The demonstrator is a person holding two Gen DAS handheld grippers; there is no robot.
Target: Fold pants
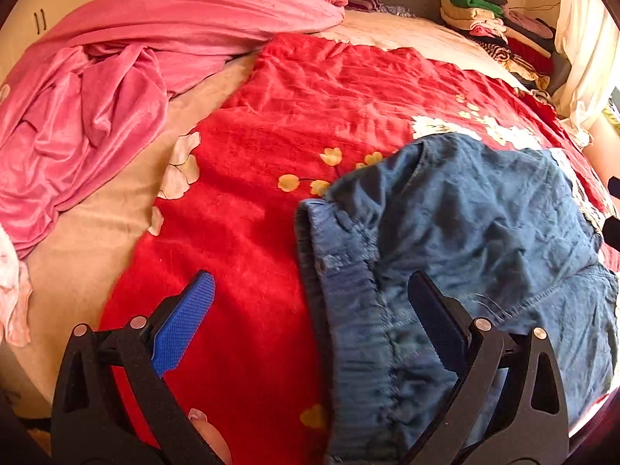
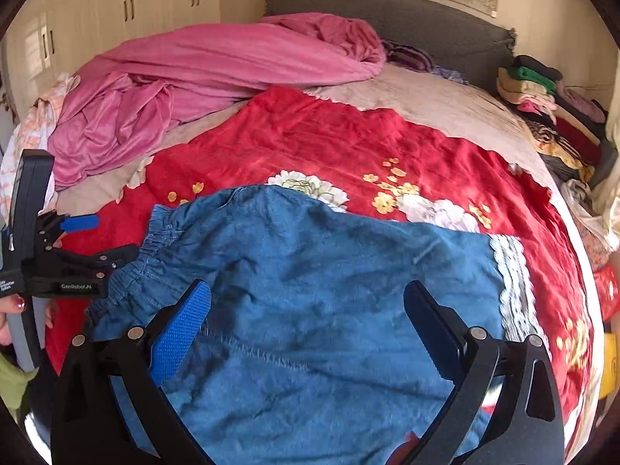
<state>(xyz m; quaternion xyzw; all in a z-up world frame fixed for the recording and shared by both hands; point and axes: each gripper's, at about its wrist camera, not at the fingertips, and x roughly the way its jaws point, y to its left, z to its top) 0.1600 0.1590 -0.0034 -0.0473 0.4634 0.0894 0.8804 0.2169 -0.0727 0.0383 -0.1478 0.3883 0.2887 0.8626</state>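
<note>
Under and ahead of both sets of jaws: one pair of blue pants [image 2: 310, 290], lying flat on the red flowered blanket [image 2: 310, 135] of the bed. Your right gripper [image 2: 306, 317] hovers over the middle of the cloth, its jaws wide apart and holding nothing; the blue fabric fills the gap between them and runs out past both fingers. Your left gripper [image 1: 310, 310] also stands wide apart and empty; its right finger sits over the gathered elastic waistband [image 1: 348, 290], its left finger over bare blanket, so the waist edge passes just between the jaws. Long axis of the pants: crosswise to both grippers, waistband toward your left, the pale lace-trimmed hem [image 2: 511, 283] out to the right of the right jaws. Nearer hand, by end: the left for the waistband, the right for the hem. Judged next step: each gripper closes on its own end, so the fold would likely carry one end across to the other along that crosswise line. Beyond the jaws, well apart from the pants: a pink sheet [image 2: 201, 85] heaped to the far left, and stacked clothes [image 2: 542, 97] at the far right.
</note>
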